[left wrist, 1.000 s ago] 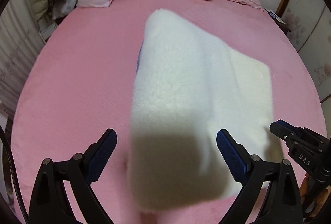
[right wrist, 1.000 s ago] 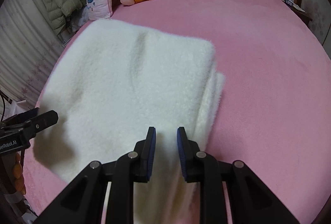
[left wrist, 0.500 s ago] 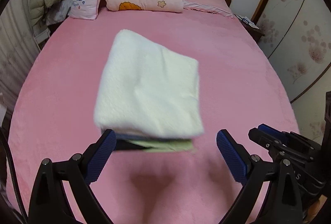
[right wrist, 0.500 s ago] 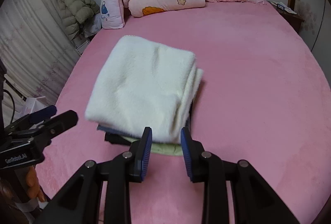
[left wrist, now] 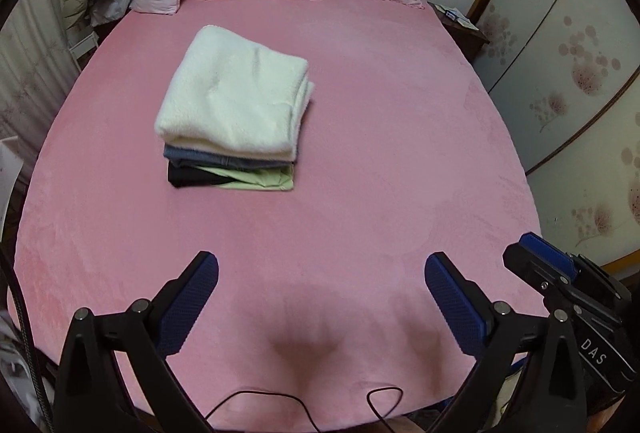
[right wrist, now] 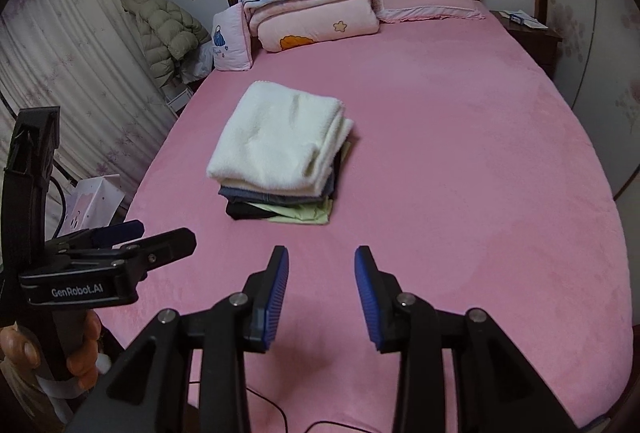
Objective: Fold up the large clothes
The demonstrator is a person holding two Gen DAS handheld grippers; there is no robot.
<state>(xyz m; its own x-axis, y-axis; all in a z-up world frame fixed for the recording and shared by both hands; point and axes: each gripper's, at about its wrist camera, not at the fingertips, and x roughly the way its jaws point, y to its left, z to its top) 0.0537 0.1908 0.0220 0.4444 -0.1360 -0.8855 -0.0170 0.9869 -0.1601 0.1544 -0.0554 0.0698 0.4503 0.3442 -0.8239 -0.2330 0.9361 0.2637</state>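
So the folded white fleece (left wrist: pixel 234 101) is sitting on top of the stack of clothes (left wrist: pixel 230 169), which is parked on the pink bed (left wrist: pixel 380 153), a bit left of the middle and roughly halfway up toward the headboard. Under it there's a denim-blue layer, then something black and a pale green piece at the bottom, edges lined up fairly square, so it reads like the pile is where finished items go. Neither claw is near it now. The left claw (left wrist: pixel 322 297) is spread as wide as it gets, with nothing but bedsheet between its blue pads, and it hangs over the near edge of the bed, well apart from the stack. The right claw (right wrist: pixel 322 293) has just been opening too; its jaws stand partly apart with nothing between them, also over the near part of the bed. Both point down at the sheet, which makes sense if the person is done with the fleece and wants clear hands. The quilts and pillow (right wrist: pixel 312 5) piled at the headboard are just bedding, not part of the job. A thin black cable (left wrist: pixel 280 405) trails over the near edge. Best guess is this item's done; no unfolded garment is in view, so what comes next is anyone's call.
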